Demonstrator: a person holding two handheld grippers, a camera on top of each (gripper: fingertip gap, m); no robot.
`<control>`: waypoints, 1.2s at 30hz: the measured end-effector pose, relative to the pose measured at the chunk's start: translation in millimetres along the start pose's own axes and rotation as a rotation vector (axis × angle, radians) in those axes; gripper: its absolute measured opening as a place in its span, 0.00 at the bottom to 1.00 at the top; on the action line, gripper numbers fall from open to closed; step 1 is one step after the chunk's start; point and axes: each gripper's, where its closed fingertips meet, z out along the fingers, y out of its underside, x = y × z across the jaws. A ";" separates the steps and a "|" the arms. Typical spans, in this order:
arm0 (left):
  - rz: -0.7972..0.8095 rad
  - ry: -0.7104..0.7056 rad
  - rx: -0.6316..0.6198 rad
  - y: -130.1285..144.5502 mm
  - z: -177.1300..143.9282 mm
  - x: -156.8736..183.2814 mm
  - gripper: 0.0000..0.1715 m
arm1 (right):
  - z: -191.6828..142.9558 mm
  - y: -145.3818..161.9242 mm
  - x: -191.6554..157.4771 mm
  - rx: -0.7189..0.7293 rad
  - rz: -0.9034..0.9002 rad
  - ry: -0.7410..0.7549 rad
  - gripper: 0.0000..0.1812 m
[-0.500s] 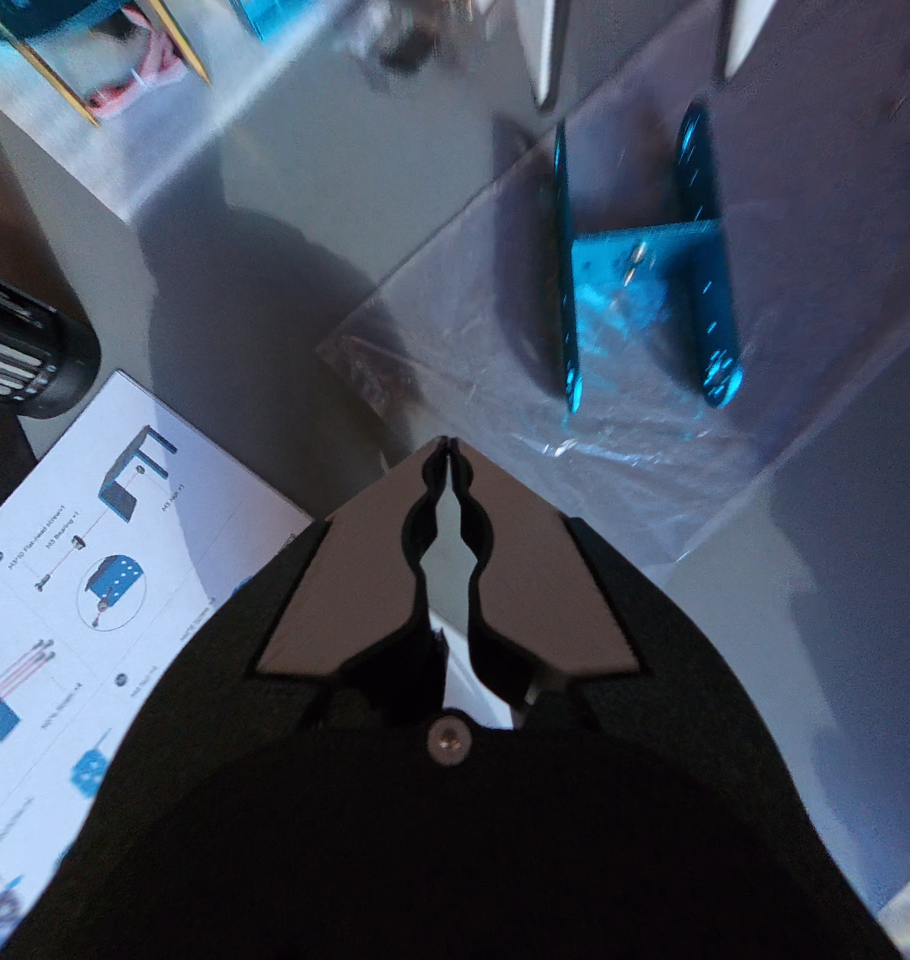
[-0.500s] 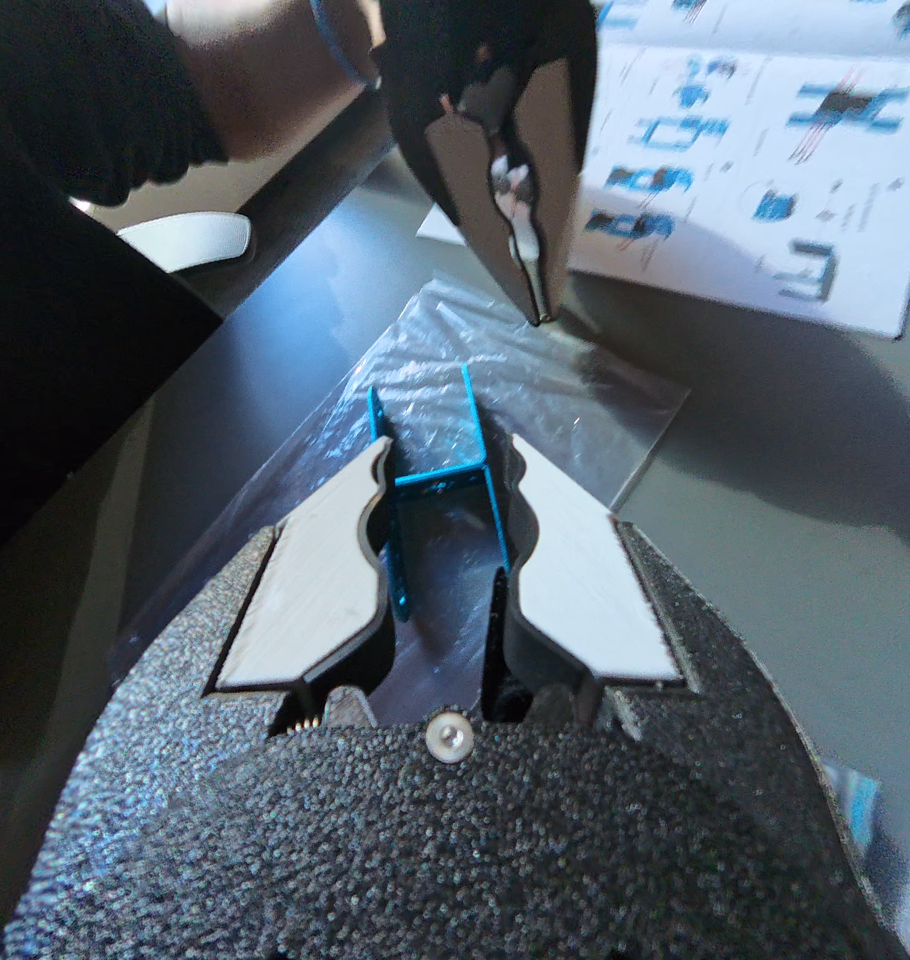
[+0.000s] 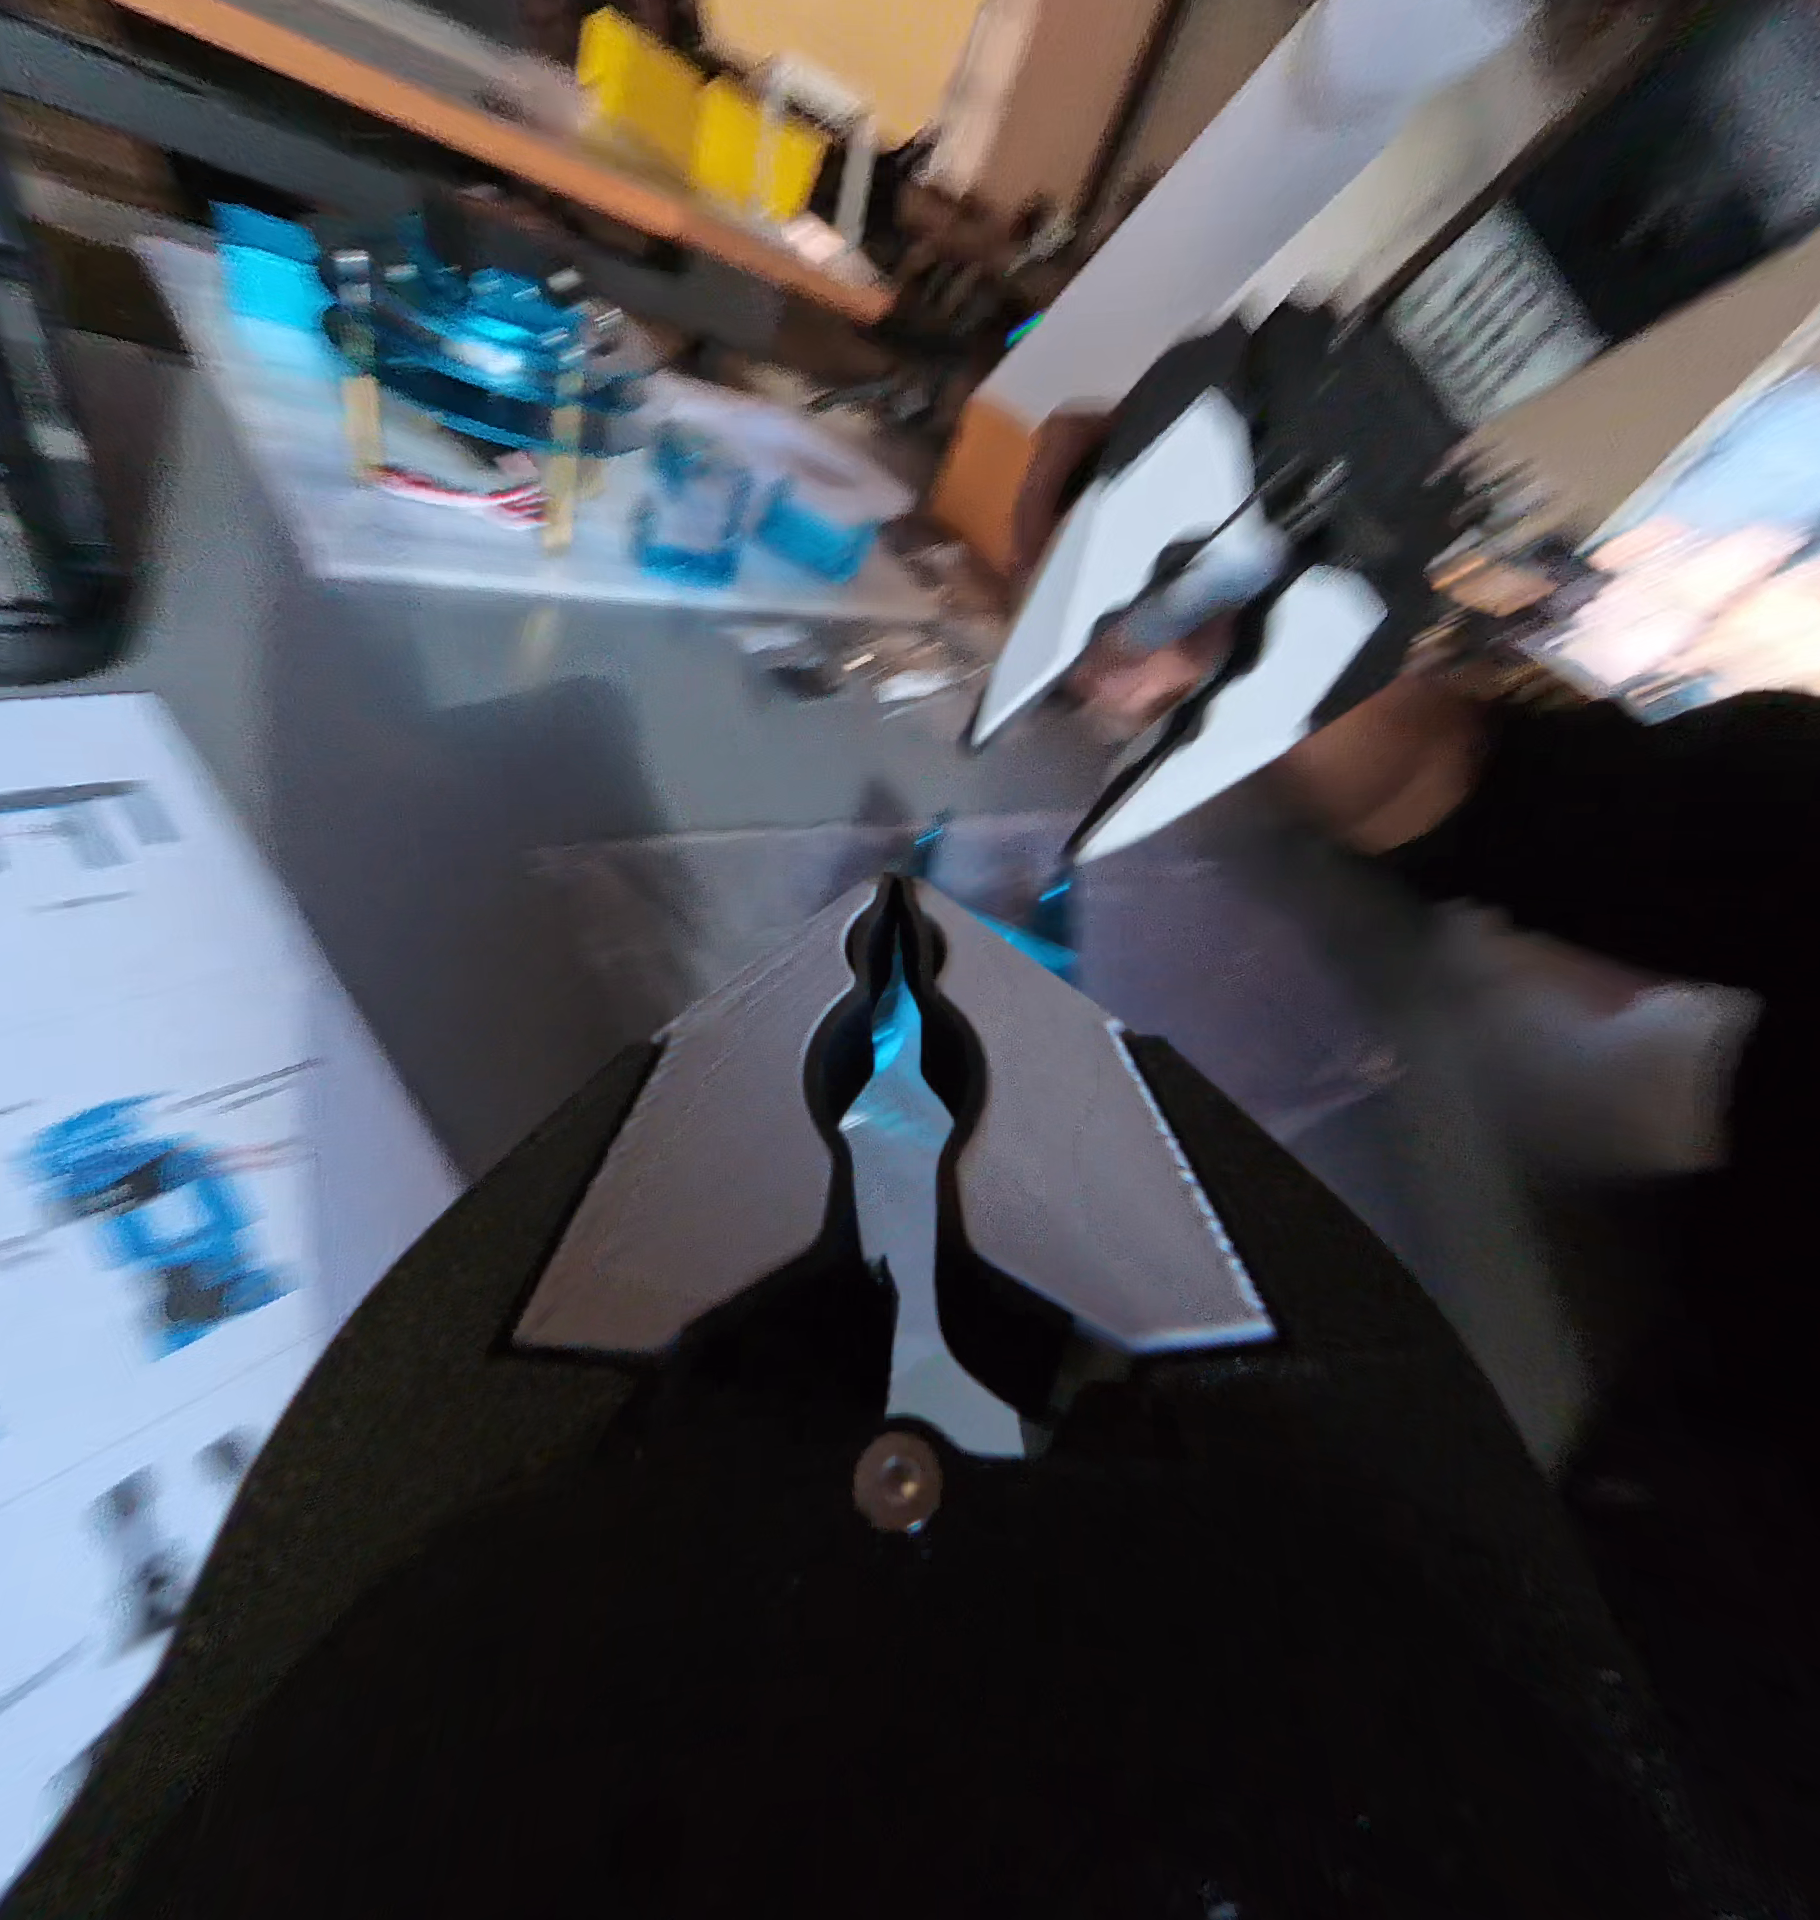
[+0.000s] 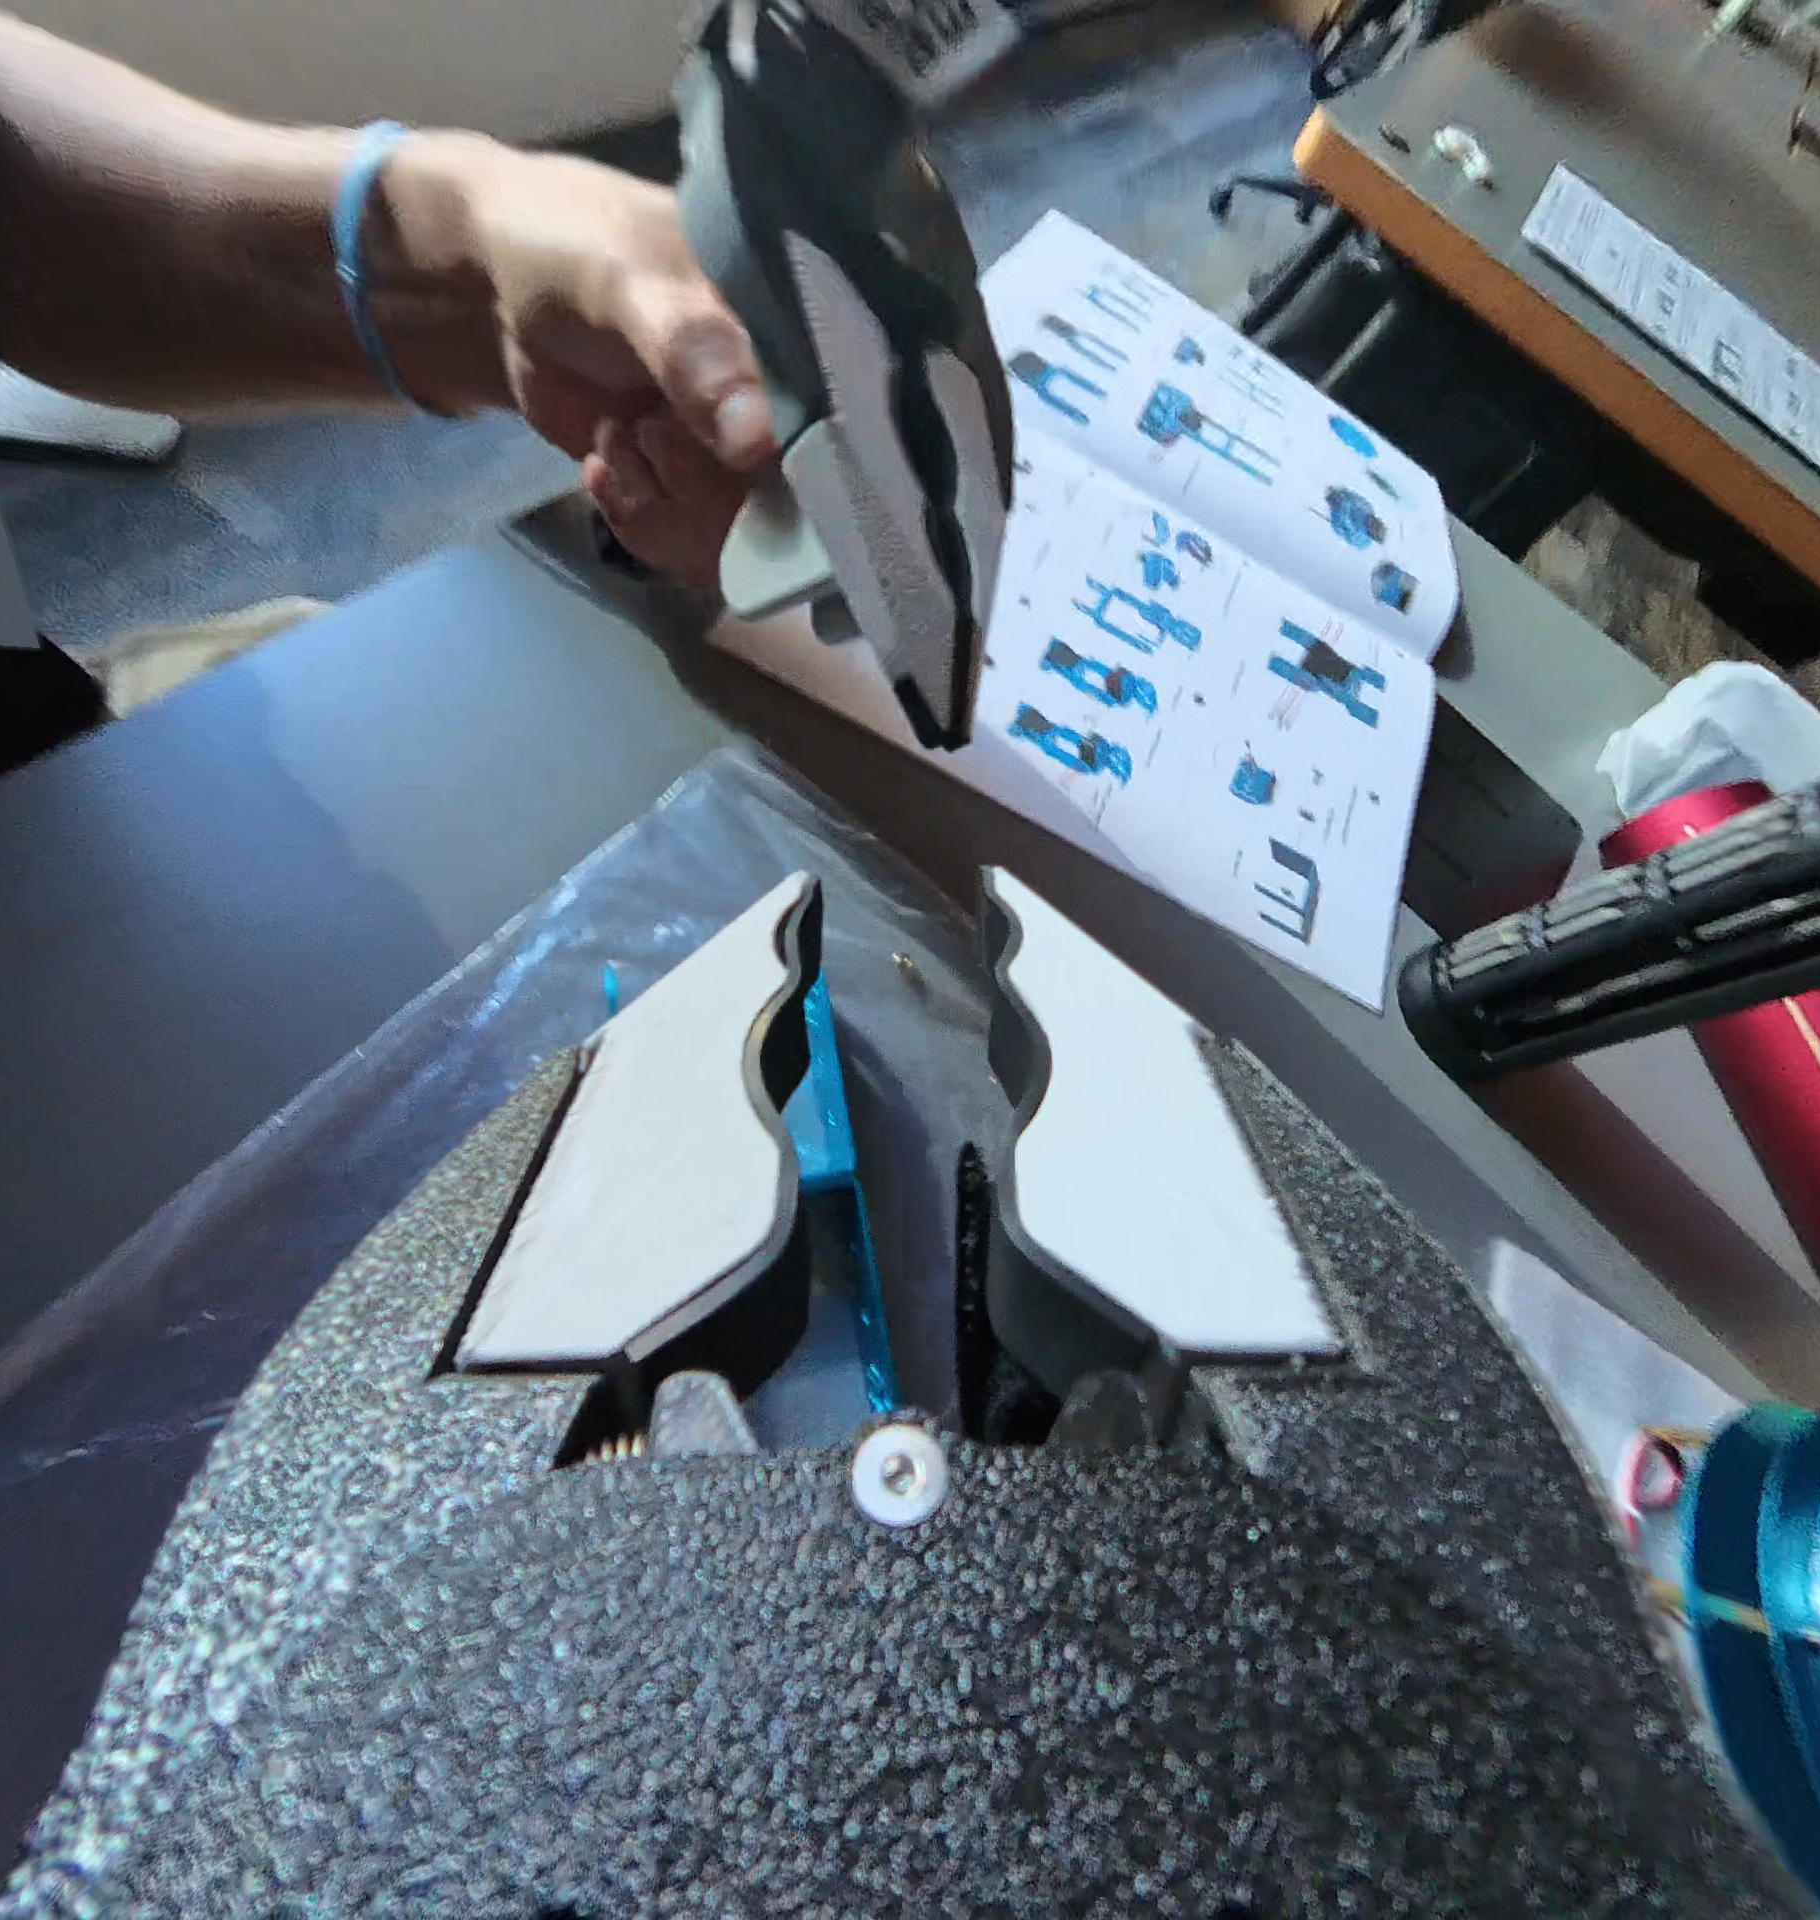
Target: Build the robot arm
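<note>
A blue metal U-bracket point(image 4: 828, 1132) lies inside a clear plastic bag point(image 4: 594, 935) on the grey table point(image 4: 314, 779). My right gripper point(image 4: 901, 894) is open and low over the bag, with the bracket between its fingers, close to the left finger. A small screw point(image 4: 901, 961) lies in the bag just ahead. My left gripper point(image 3: 893, 888) is shut; the blur hides whether it pinches anything. In the right wrist view it point(image 4: 937, 717) hangs above the bag's far corner, held by a person's hand point(image 4: 594, 343). The right gripper point(image 3: 1031, 790) shows open in the left wrist view.
An open instruction booklet point(image 4: 1228, 582) lies beyond the bag; it also shows in the left wrist view point(image 3: 106, 1039). A black ribbed handle point(image 4: 1633, 935), a red cylinder point(image 4: 1789, 1060) and a blue round part point(image 4: 1789, 1621) are at the right. A tray of blue parts point(image 3: 470, 364) stands far back. There is about 4 cm between the tips of the two grippers. The blue metal U-bracket point(image 4: 828, 1132) lies around 8 cm away from my right fingertips. About 8 cm separates my left fingertips from the small screw point(image 4: 901, 961).
My left gripper has lifted and tilted up, so its view now swings across the room, blurred. My right gripper has moved forward and opened a little wider over the bracket.
</note>
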 end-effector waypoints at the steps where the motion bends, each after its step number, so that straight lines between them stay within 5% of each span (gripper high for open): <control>1: 0.087 -0.109 -0.049 8.3 -2.0 -12.0 0.00 | -3.3 2.9 3.1 -0.014 -0.003 0.004 0.13; 2: 0.159 -0.195 -0.086 13.9 -5.4 -20.8 0.00 | -6.3 7.3 0.6 -0.030 0.016 -0.045 0.08; 4: 0.225 -0.278 -0.115 19.2 -11.2 -25.9 0.00 | -4.1 27.8 8.2 -0.147 0.067 -0.110 0.13; 8: 0.219 -0.363 -0.161 32.6 -19.0 -25.6 0.06 | 27.0 57.3 7.2 -0.314 0.042 -0.275 0.10; 13: 0.361 -0.514 -0.280 51.3 -30.3 -29.2 0.08 | 63.9 66.4 -5.0 -0.472 0.018 -0.438 0.10; 17: 0.364 -0.484 -0.286 52.4 -31.0 -24.0 0.08 | 72.6 72.5 -4.5 -0.556 0.006 -0.462 0.09; 26: 0.421 -0.340 -0.257 58.3 -24.6 -9.8 0.09 | 77.0 70.6 -2.8 -0.512 0.048 -0.478 0.03; 31: 0.568 -0.426 -0.325 64.9 -26.4 -15.6 0.12 | 77.6 68.9 -4.6 -0.479 0.069 -0.497 0.02; 36: 0.812 -0.552 -0.259 50.8 -23.1 -17.7 0.16 | 73.6 49.1 -6.0 -0.299 0.244 -0.583 0.02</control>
